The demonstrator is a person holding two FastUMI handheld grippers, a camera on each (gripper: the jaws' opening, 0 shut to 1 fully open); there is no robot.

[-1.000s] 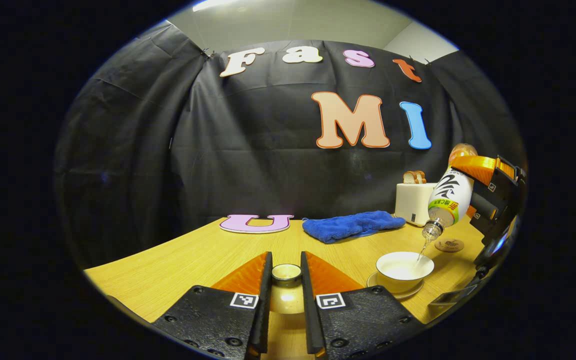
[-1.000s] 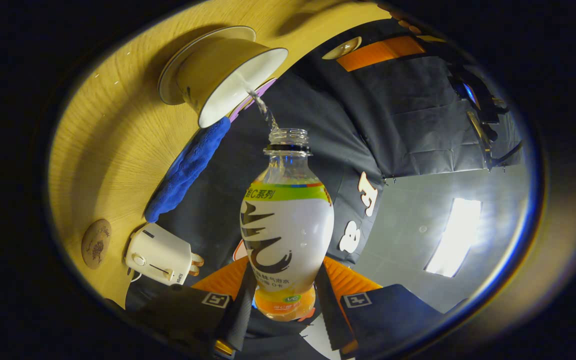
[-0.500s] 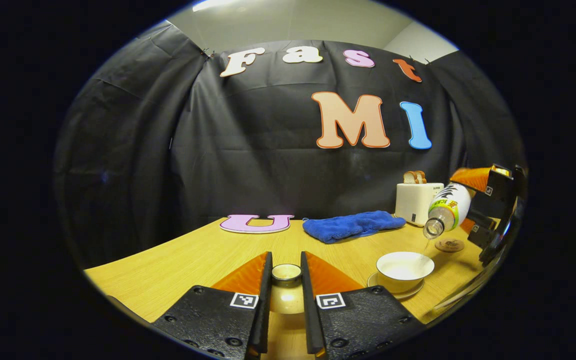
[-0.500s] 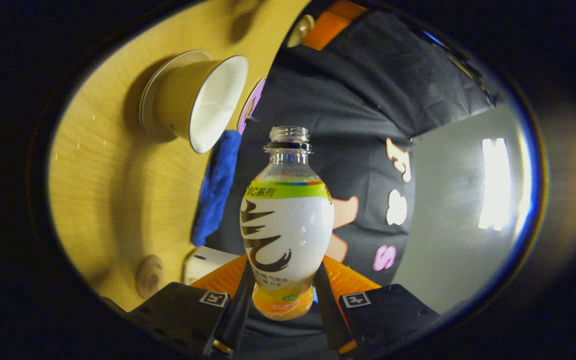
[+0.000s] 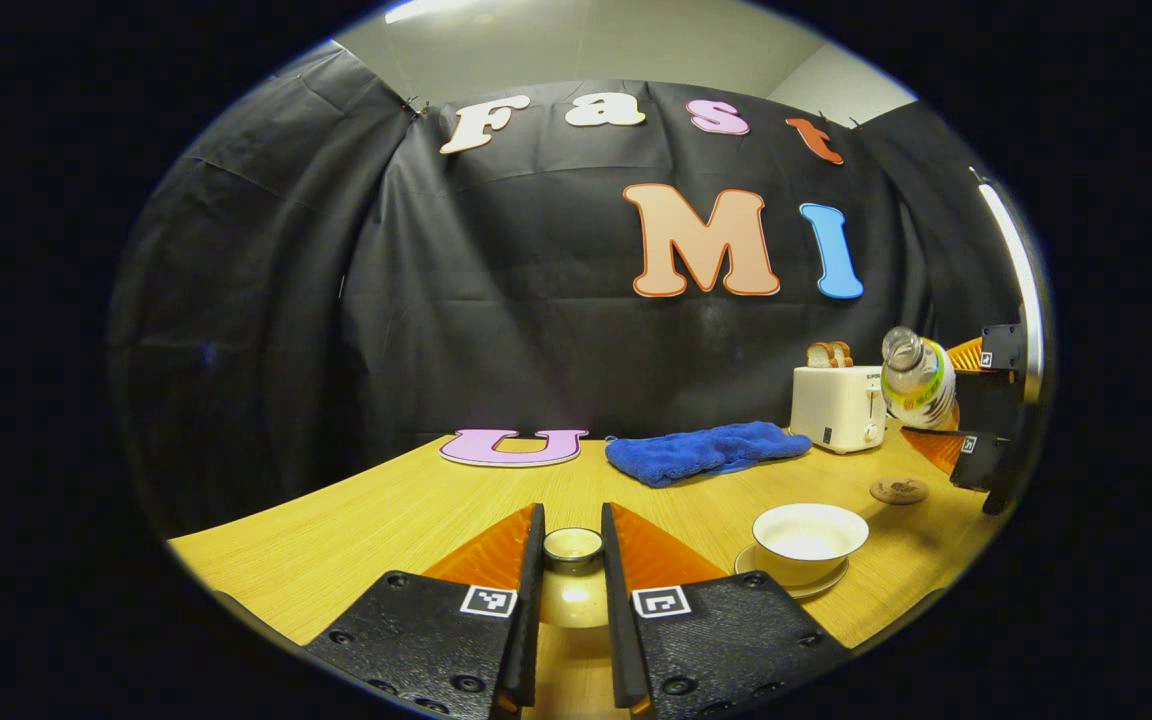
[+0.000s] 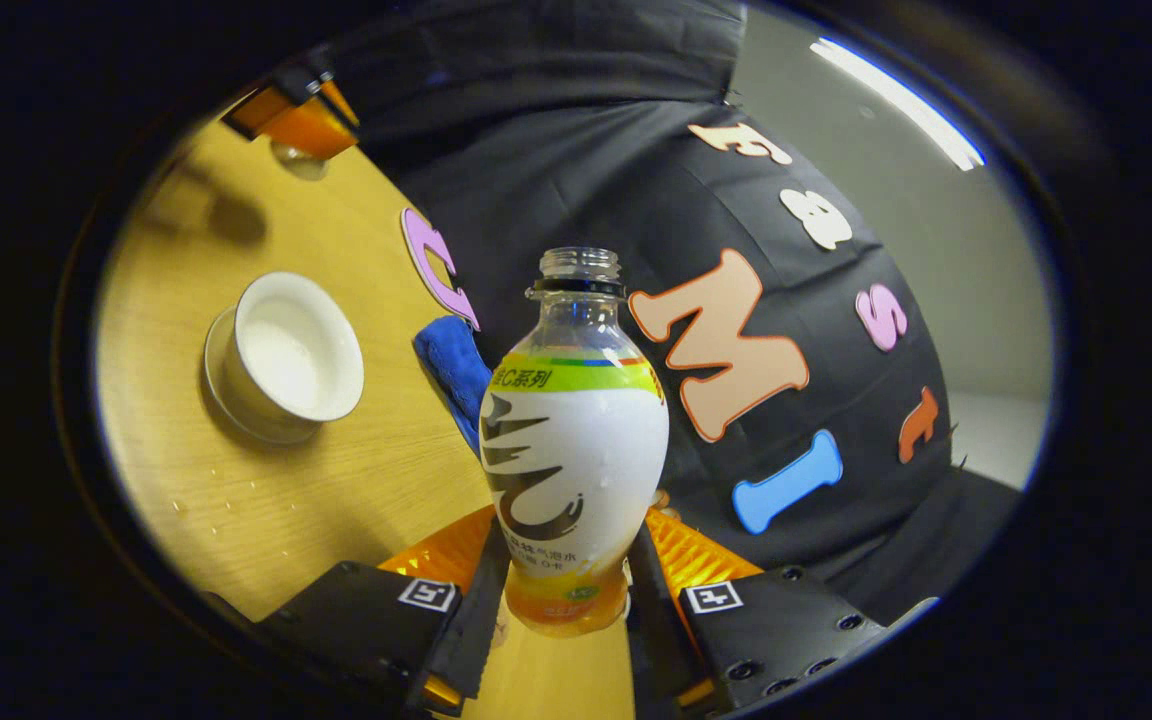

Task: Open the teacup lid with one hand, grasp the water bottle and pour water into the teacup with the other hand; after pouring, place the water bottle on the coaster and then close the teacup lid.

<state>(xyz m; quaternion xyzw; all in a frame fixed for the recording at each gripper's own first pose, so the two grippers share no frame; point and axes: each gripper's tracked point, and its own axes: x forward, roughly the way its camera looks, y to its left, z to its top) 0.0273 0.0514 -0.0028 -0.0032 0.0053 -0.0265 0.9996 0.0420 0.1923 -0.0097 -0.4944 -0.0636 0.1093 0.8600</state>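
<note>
Wooden table [image 5: 356, 520] | teacup [image 5: 808, 540] uncovered | right gripper [image 6: 566, 600] clamps water bottle [image 6: 576, 450] (uncapped)

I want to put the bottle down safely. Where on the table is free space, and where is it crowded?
Bare table lies left of the teacup, in front of the blue cloth. The coaster is free. The far right is crowded: toaster, coaster, teacup close together.

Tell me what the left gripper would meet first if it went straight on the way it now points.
Probably nothing on the table soon: the left gripper, shut on the lid, points over bare table toward the black cloth wall. The blue cloth and teacup lie off to its right. Depth is unclear.
</note>
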